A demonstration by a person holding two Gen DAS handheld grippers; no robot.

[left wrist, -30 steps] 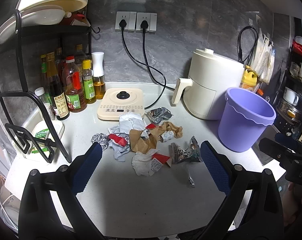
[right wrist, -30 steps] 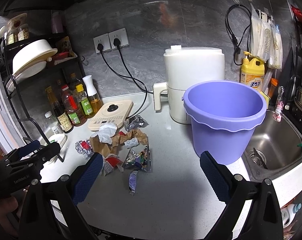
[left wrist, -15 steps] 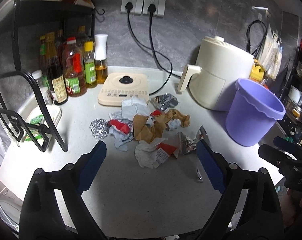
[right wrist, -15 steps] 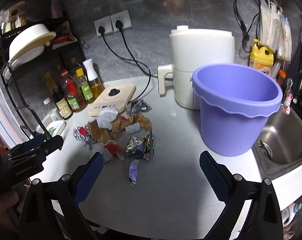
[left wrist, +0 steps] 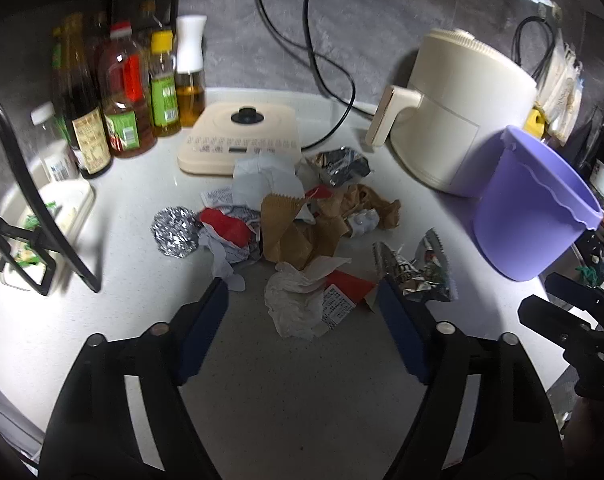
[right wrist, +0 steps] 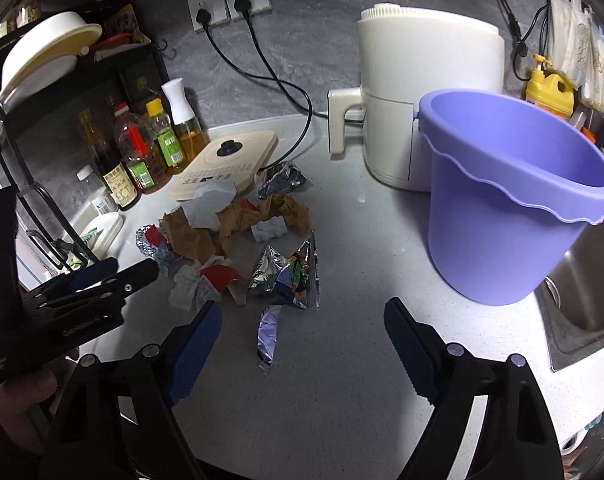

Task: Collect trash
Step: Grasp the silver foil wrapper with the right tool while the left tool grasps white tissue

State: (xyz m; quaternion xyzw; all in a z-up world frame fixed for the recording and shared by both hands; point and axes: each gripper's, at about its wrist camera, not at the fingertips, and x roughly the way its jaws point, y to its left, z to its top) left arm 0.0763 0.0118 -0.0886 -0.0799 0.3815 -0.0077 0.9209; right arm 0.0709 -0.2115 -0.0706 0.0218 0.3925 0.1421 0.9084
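Here, left gripper (left wrist: pixel 302 312) wide, holding nothing, low over the counter (left wrist: pixel 285 392). White tissue (left wrist: pixel 297 304) between its fingertips, at the near edge of the trash pile (left wrist: pixel 293 220); foil wrapper (left wrist: pixel 416 270) just beside the right finger. Right gripper (right wrist: pixel 302 324) also wide, empty; silver wrapper strip (right wrist: pixel 267 336) between its fingers, pile beyond. Purple bucket (right wrist: pixel 514 200) right of the pile, by the air fryer (right wrist: pixel 426 88).

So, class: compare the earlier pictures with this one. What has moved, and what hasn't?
Both tongs have moved in toward the trash pile. The left tongs, open, now flank the crumpled white tissue; the right tongs, open, close on the foil strip. Nothing grasped. The purple bucket and trash stayed put.
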